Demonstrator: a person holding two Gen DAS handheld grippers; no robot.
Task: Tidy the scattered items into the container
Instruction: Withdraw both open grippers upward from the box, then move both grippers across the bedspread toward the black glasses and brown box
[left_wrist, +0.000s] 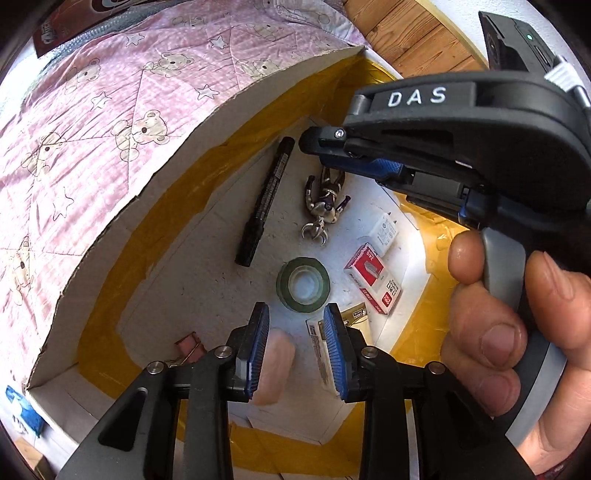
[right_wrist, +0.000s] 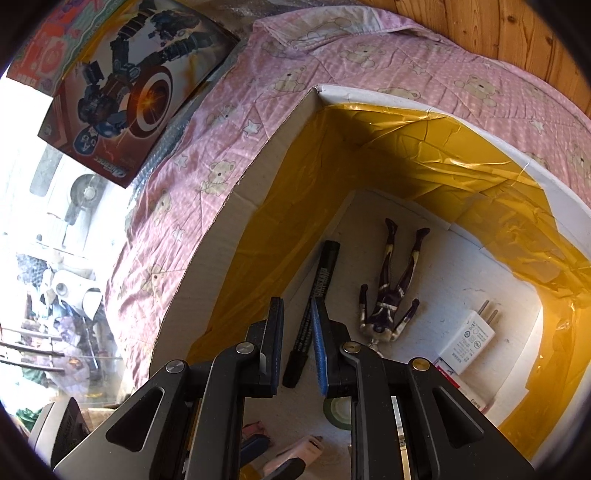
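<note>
A white cardboard box (left_wrist: 110, 221) lined with yellow tape holds a black marker (left_wrist: 266, 199), a small toy figure (left_wrist: 327, 199), a green tape roll (left_wrist: 303, 284), a white charger (left_wrist: 384, 230), a red staples box (left_wrist: 373, 282), a pink eraser-like block (left_wrist: 279, 365) and a pink binder clip (left_wrist: 190, 349). My left gripper (left_wrist: 297, 325) hangs open above the box floor, the pink block lying beside its left finger. My right gripper (right_wrist: 297, 325) is open and empty over the marker (right_wrist: 317, 295), near the figure (right_wrist: 391, 295) and charger (right_wrist: 469, 339).
The box (right_wrist: 236, 206) rests on a pink quilt (left_wrist: 92, 129) printed with bears. A printed toy carton (right_wrist: 122, 92) lies at the quilt's far edge. A hand (left_wrist: 517, 350) grips the right tool's handle. Some cards (left_wrist: 321, 343) lie under my left gripper's right finger.
</note>
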